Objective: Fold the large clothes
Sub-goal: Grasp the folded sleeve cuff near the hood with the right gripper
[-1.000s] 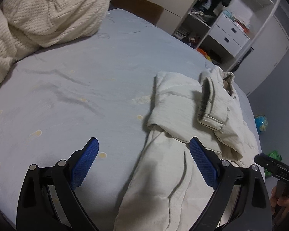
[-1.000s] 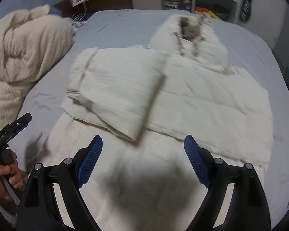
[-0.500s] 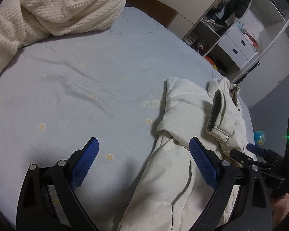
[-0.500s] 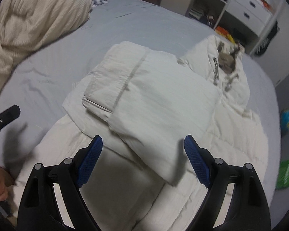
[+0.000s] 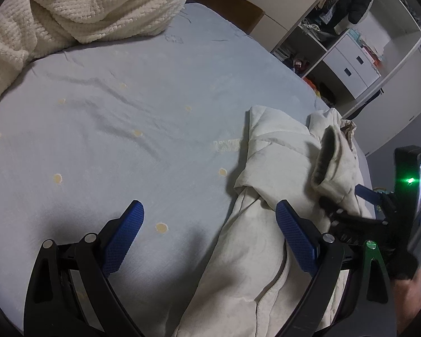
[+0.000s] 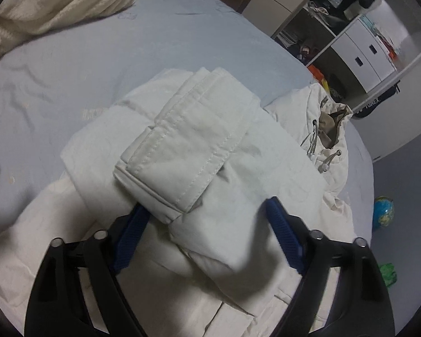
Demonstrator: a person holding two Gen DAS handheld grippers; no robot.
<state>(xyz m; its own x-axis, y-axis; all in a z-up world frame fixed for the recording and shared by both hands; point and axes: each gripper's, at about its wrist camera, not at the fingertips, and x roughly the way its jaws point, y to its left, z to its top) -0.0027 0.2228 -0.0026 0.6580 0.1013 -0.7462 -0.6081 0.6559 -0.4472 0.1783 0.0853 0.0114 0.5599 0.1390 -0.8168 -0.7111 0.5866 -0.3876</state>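
Observation:
A cream padded jacket (image 6: 266, 151) lies on the pale blue bed sheet (image 5: 126, 106), its hood (image 6: 331, 123) toward the far right. One sleeve is folded across the body, and its stitched cuff (image 6: 182, 154) points at me. My right gripper (image 6: 206, 206) hangs low over the jacket with its jaws closing. The cuff end sits between them, the left pad (image 6: 129, 238) at its edge and the right pad apart from it. That gripper (image 5: 348, 199) also shows in the left wrist view, beside the hood. My left gripper (image 5: 210, 207) stands open at the jacket's (image 5: 266, 224) left edge, holding nothing.
A cream knitted blanket (image 5: 98, 8) is heaped at the head of the bed. An open wardrobe with white drawers (image 5: 350, 64) stands beyond the far side. A small globe (image 6: 383, 214) and a green object (image 6: 387, 275) lie on the floor at the right.
My right gripper has come down and in toward the folded sleeve, rolled, and narrowed its jaws around the cuff end. It has entered the left wrist view from the right. The left gripper barely shifted.

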